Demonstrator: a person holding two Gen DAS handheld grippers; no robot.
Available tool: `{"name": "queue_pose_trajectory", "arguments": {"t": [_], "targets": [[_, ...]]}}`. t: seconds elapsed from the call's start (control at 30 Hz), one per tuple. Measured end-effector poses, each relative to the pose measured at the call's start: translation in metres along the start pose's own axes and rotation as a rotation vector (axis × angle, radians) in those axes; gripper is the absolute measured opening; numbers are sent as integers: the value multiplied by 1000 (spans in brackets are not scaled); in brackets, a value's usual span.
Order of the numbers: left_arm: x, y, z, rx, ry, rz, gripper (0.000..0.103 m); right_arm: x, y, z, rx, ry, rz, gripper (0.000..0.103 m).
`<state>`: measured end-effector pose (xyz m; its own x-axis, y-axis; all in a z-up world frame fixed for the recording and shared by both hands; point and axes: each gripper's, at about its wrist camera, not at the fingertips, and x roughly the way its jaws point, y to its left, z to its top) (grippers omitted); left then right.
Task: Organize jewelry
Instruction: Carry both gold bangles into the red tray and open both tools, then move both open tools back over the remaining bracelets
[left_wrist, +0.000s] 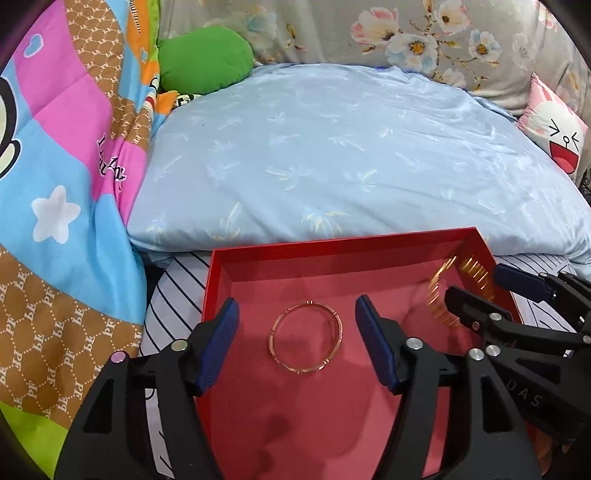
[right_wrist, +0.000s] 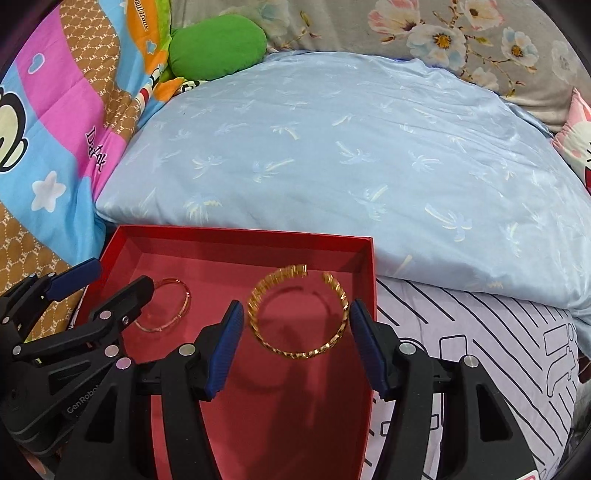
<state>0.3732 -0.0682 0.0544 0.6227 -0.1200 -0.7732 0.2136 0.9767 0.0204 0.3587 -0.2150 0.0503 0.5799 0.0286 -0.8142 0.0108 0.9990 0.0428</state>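
Observation:
A red shallow box (left_wrist: 258, 254) (right_wrist: 236, 234) lies on the bed. A thin rose-gold bangle (left_wrist: 273, 352) (right_wrist: 184, 310) lies flat in it. My left gripper (left_wrist: 297, 343) is open, its blue pads either side of that bangle without touching it. A chunky gold open cuff bracelet (right_wrist: 258, 328) lies in the box's right part; it shows blurred in the left wrist view (left_wrist: 436, 291). My right gripper (right_wrist: 297, 343) is open, pads either side of the cuff. Each gripper shows in the other's view: the right one (left_wrist: 480, 295), the left one (right_wrist: 107, 284).
A pale blue pillow (left_wrist: 351, 155) (right_wrist: 351, 147) lies right behind the box. A colourful cartoon quilt (left_wrist: 55, 184) is on the left, a green plush (left_wrist: 207, 59) at the back, a floral cushion (left_wrist: 406, 33) behind, a striped sheet (right_wrist: 480, 350) under the box.

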Motion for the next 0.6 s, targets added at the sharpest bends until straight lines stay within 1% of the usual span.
{"name": "queue_pose_trajectory", "arguments": {"t": [0.17, 0.27, 0.5, 0.6], "targets": [[-11, 0, -1, -10, -8, 0, 63, -12, 1, -2, -13, -19, -11, 58], [-21, -1, -1, -7, -20, 5, 63, -23, 1, -4, -7, -32, -4, 58], [-58, -5, -7, -11, -54, 1, 63, -59, 0, -15, 18, -66, 15, 58], [-78, -8, -12, -11, -70, -2, 63, -79, 1, -23, 14, -89, 5, 58]]}}
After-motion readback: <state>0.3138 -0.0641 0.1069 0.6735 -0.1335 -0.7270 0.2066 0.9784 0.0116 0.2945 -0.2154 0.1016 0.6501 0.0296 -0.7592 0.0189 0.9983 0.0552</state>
